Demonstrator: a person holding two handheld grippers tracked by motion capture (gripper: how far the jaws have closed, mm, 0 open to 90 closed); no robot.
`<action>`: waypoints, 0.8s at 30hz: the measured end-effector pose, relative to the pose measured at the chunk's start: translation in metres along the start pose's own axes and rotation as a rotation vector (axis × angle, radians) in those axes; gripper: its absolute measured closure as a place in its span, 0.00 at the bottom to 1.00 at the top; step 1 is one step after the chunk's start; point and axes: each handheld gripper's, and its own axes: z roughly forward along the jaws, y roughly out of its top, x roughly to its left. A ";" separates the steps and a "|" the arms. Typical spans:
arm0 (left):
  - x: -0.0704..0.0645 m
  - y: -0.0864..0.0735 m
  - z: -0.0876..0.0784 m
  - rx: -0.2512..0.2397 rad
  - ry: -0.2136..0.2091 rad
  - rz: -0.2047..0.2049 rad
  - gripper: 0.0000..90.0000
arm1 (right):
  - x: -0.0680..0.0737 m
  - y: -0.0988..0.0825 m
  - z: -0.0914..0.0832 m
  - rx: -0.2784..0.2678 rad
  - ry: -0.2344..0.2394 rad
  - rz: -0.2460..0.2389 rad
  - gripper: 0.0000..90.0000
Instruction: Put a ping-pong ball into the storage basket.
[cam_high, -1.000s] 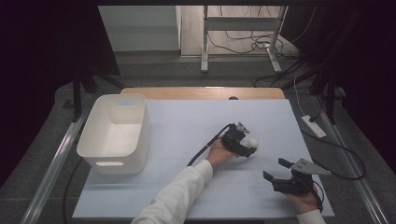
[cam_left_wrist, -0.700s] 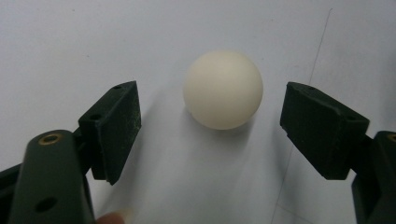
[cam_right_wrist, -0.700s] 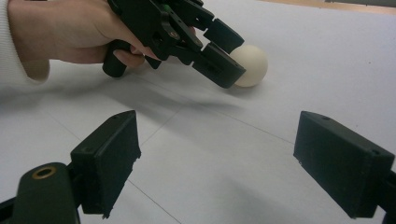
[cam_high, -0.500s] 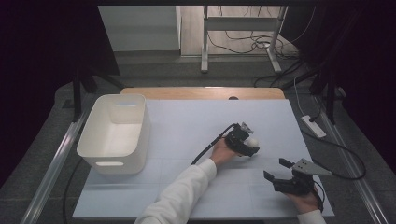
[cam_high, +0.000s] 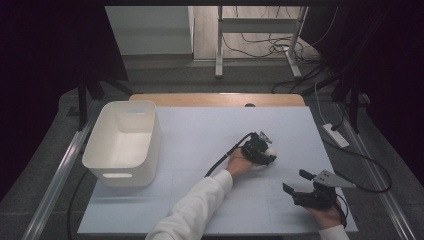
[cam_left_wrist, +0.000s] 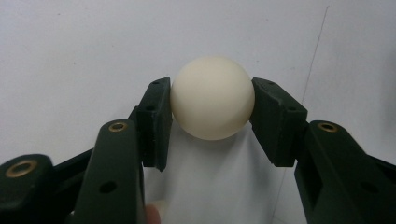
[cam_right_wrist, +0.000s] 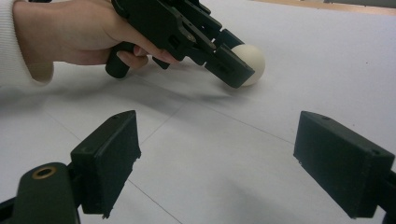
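A cream-white ball (cam_left_wrist: 212, 98) rests on the white table sheet (cam_high: 200, 130), right of centre. My left gripper (cam_left_wrist: 212, 91) has just been closing and now stands shut on the ball, one black pad pressed to each side. In the high view the ball (cam_high: 271, 151) peeks out at the tip of the left gripper (cam_high: 267, 154), which a hand in a white sleeve holds low over the sheet. My right gripper (cam_high: 296, 181) hovers near the front right corner, open, with nothing between its jaws. From the right gripper (cam_right_wrist: 219, 130), the ball (cam_right_wrist: 253, 58) lies ahead.
A white plastic bin (cam_high: 150, 135) stands at the left of the sheet with no contents showing. A wooden strip (cam_high: 215, 99) borders the far edge. On the floor to the right lie a power strip (cam_high: 336, 135) and cables.
The left gripper's jaws have closed onto the white ball. Both hands have stayed where they were, and the right gripper is still open.
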 end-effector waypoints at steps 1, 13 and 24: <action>0.000 0.000 -0.001 0.004 -0.002 0.003 0.56 | 0.000 0.000 0.000 0.000 0.000 0.000 0.16; -0.002 0.002 -0.010 -0.015 -0.013 -0.007 0.56 | 0.000 0.000 0.000 0.000 0.001 -0.002 0.16; -0.002 -0.002 -0.023 -0.029 -0.031 -0.021 0.56 | 0.000 0.000 0.000 0.003 -0.004 -0.004 0.16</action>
